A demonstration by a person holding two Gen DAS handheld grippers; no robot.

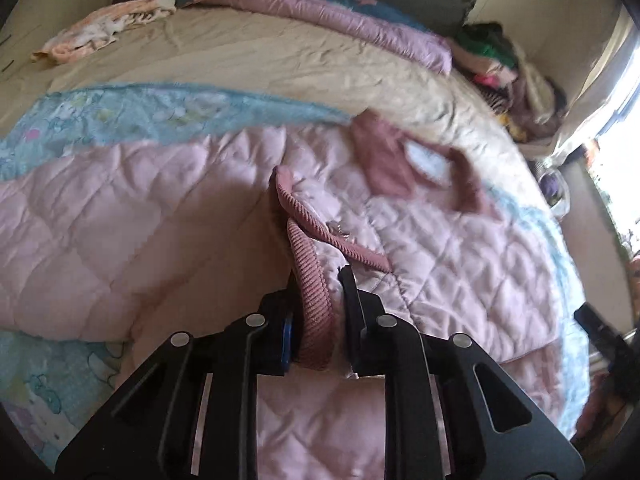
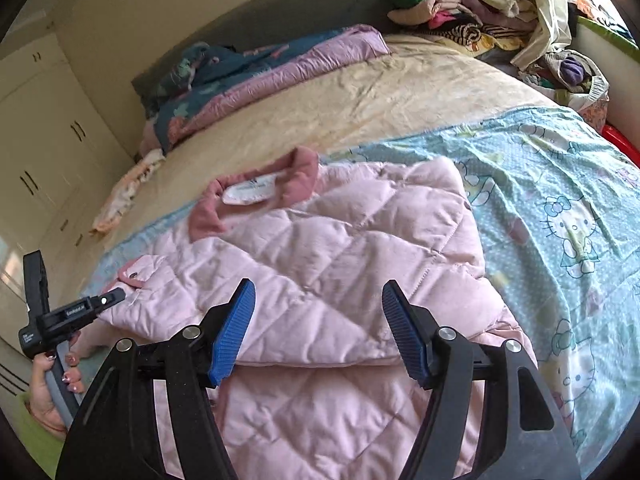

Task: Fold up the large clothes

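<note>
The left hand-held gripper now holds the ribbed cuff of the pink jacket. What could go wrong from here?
1. The left hand-held gripper pinches only the ribbed cuff; the thick knit might slip out when pulled.
2. The pink quilted jacket is puffy, so a fold may spring open.
3. The right hand-held gripper is open above the jacket, holding nothing, so the body could drag across the blue sheet.

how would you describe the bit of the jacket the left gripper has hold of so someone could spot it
On the bed, a pink quilted jacket lies over the blue cartoon sheet. The left gripper is shut on its ribbed cuff, darker pink and corded, unlike the smooth quilting.
</note>
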